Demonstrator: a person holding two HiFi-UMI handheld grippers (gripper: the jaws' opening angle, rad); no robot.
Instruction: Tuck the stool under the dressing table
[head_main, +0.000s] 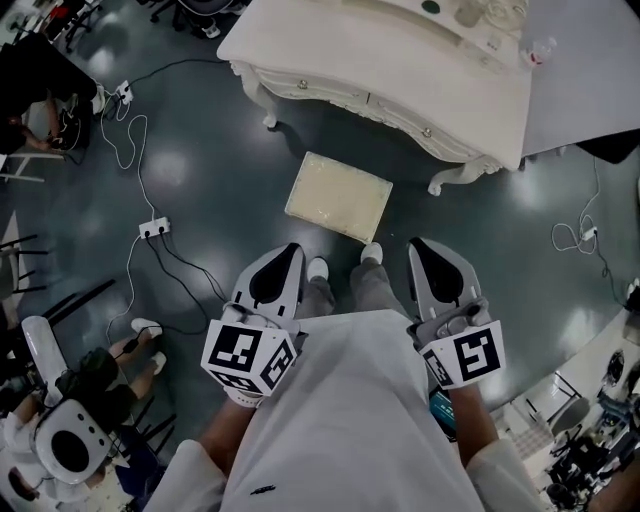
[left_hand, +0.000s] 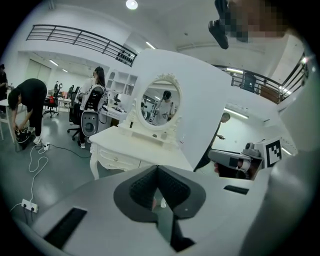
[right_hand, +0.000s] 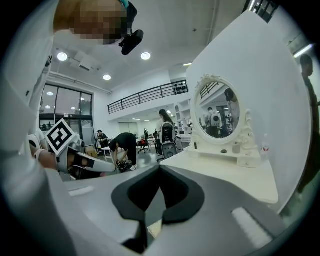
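The stool (head_main: 338, 196), seen from above as a cream rectangular cushion, stands on the dark floor just in front of the white dressing table (head_main: 400, 70). It is outside the table's knee gap. My left gripper (head_main: 290, 250) and right gripper (head_main: 418, 245) hang at waist height, short of the stool, one on each side of my feet. Both are shut with nothing between their jaws. In the left gripper view the shut gripper (left_hand: 158, 169) points toward the dressing table (left_hand: 130, 142) and its oval mirror (left_hand: 159, 105). The right gripper (right_hand: 160, 167) faces the tabletop (right_hand: 225, 172) too.
A power strip (head_main: 153, 228) with long cables lies on the floor to the left. Another person with a device crouches at the lower left (head_main: 70, 440). A white panel (head_main: 585, 70) stands by the table's right end. More people and chairs stand far off (left_hand: 25, 110).
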